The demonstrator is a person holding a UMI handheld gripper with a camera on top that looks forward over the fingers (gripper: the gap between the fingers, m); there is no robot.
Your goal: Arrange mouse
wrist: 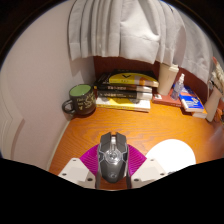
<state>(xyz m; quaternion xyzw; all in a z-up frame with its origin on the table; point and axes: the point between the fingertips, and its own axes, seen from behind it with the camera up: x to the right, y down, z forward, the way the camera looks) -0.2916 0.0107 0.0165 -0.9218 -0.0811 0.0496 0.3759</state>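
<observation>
A black gaming mouse point(112, 157) with grey markings sits between my gripper's fingers point(112, 172), its nose pointing away from me. The magenta pads point(88, 160) press against both of its sides, so the gripper is shut on it. The mouse is over the near part of the orange-brown desk point(100, 125). I cannot see whether its underside touches the desk.
A green mug point(79, 98) stands at the far left, next to a stack of books point(126, 91). A small bottle point(179, 86) and more books point(198, 102) are at the far right. A white round object point(170, 155) lies just right of the fingers. Curtains point(130, 30) hang behind.
</observation>
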